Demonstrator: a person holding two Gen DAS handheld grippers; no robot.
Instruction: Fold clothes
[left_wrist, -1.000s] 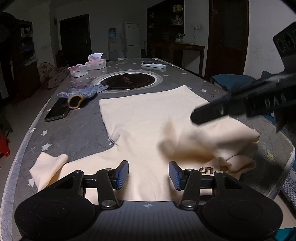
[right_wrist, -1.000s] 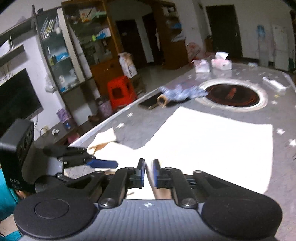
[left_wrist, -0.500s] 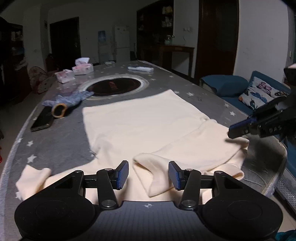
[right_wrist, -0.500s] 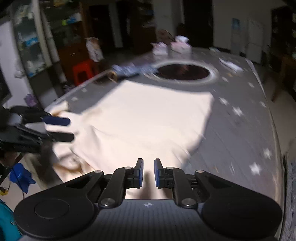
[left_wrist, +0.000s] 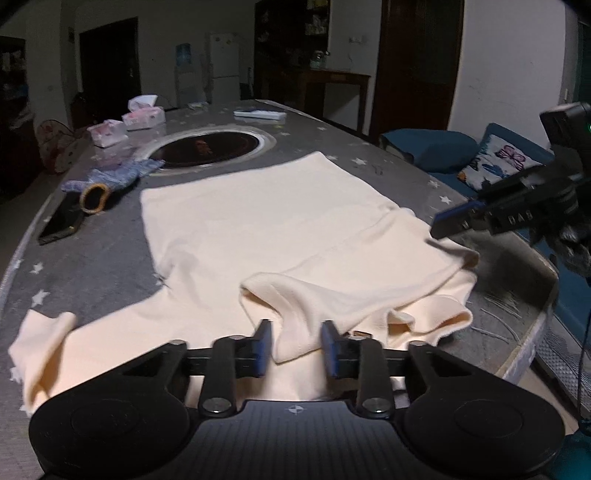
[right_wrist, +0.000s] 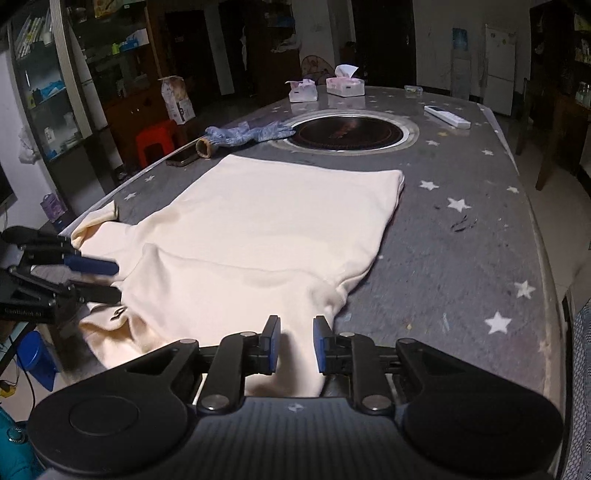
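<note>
Closing, left gripper jaws straddle the folded sleeve; right gripper jaws opening.

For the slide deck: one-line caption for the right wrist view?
Right gripper, jaws open, over the folded sleeve of a cream shirt on the star-patterned table; left gripper at the shirt's other side.

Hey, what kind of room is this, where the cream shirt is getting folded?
Most likely a home dining and living room: a big table with a built-in round hotplate, tissue boxes on it, a fridge and a sofa nearby.
</note>
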